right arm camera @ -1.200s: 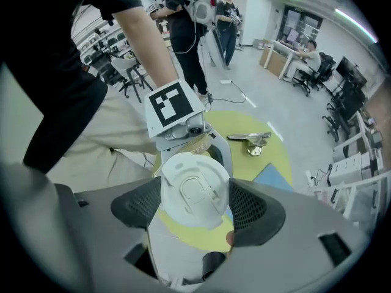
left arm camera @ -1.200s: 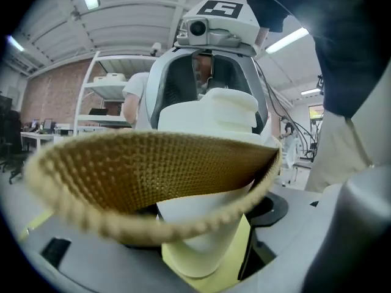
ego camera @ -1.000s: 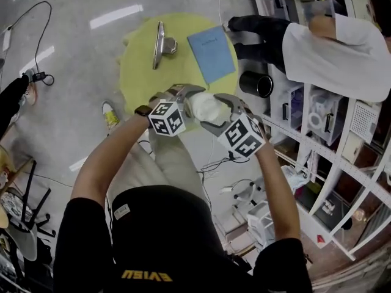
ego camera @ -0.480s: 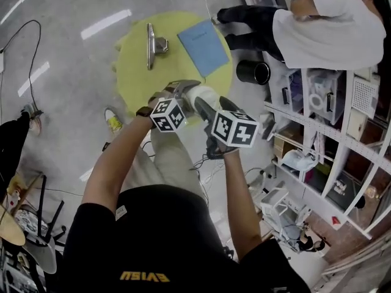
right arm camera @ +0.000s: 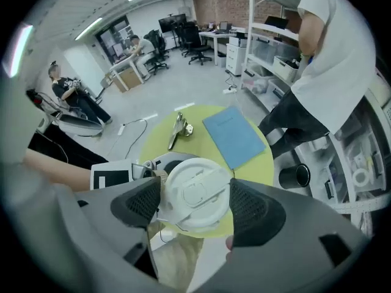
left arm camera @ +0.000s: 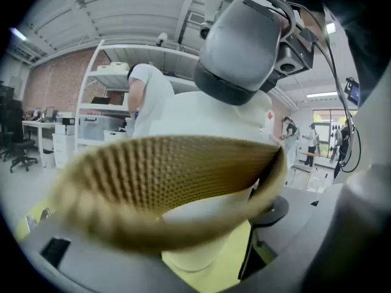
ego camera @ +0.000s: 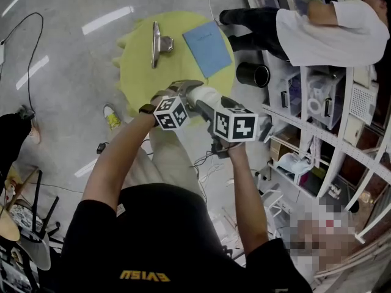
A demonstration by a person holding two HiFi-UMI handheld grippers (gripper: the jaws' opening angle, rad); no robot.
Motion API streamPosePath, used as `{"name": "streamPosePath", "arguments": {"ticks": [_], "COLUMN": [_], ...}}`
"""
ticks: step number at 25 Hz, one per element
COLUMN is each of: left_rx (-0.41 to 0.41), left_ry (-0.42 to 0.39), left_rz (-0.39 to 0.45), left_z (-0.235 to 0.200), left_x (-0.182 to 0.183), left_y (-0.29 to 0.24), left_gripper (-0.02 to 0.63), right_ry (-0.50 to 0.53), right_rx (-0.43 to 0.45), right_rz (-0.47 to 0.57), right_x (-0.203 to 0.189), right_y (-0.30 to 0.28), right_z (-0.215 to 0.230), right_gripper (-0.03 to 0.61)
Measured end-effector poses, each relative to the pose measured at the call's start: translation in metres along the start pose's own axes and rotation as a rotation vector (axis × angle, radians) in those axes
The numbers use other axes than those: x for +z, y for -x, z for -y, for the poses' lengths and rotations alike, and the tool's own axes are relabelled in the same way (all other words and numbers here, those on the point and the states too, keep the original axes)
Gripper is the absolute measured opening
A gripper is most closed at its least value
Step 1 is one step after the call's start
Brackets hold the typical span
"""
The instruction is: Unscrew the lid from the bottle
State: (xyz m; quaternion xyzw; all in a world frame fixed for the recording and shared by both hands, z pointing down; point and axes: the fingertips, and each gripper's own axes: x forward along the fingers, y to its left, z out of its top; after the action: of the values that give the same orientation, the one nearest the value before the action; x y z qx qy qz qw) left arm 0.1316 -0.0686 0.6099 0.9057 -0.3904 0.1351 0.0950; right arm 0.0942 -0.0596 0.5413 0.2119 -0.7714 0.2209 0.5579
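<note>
A white bottle (ego camera: 203, 95) hangs in the air in front of me, over the near edge of the yellow round table (ego camera: 137, 66). My left gripper (ego camera: 189, 92) is shut on its body; in the left gripper view a tan ribbed pad (left arm camera: 153, 176) wraps across the white wall (left arm camera: 195, 237). My right gripper (ego camera: 211, 107) points down onto the top. Its two dark pads (right arm camera: 137, 201) stand at either edge of the round white lid (right arm camera: 197, 191) and touch it. These jaws have just been closing with the lid between them.
On the table lie a blue notebook (ego camera: 209, 47) and a metal clamp (ego camera: 157, 43). A black cylinder (ego camera: 252, 74) stands on the floor by white shelving (ego camera: 317, 102), where a person in a white shirt (ego camera: 324, 32) bends. Cables trail over the floor at left.
The right gripper has rolled from the bottle's right side to straight above its lid. The left gripper and the bottle have stayed put.
</note>
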Motion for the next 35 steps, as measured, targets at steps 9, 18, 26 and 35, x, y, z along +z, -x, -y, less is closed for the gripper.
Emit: {"name": "streamPosePath", "arguments": {"ticks": [9,18,26,35], "left_rx": [0.001,-0.001,-0.005,-0.021], "left_ry": [0.002,0.002,-0.002,0.014], "left_rz": [0.024,0.043,0.057,0.066], "left_z": [-0.001,0.0,-0.001,-0.002], "left_x": [0.0,0.001,0.002,0.0], "left_y": [0.0,0.0,-0.001,-0.003], "left_gripper": [0.42,0.42,0.42,0.422], "right_ry": [0.376,0.787,1.14,1.29], "right_rx": [0.075,0.135,0.19,0.236], "right_rz": [-0.147,-0.251,-0.306,-0.34], "right_x": [-0.002,-0.01,-0.017,-0.019], "right_y": [-0.001,0.0,0.001,-0.001], "right_z": [-0.009,-0.018,-0.021,-0.022], "right_gripper": [0.35,0.35,0.35,0.351]}}
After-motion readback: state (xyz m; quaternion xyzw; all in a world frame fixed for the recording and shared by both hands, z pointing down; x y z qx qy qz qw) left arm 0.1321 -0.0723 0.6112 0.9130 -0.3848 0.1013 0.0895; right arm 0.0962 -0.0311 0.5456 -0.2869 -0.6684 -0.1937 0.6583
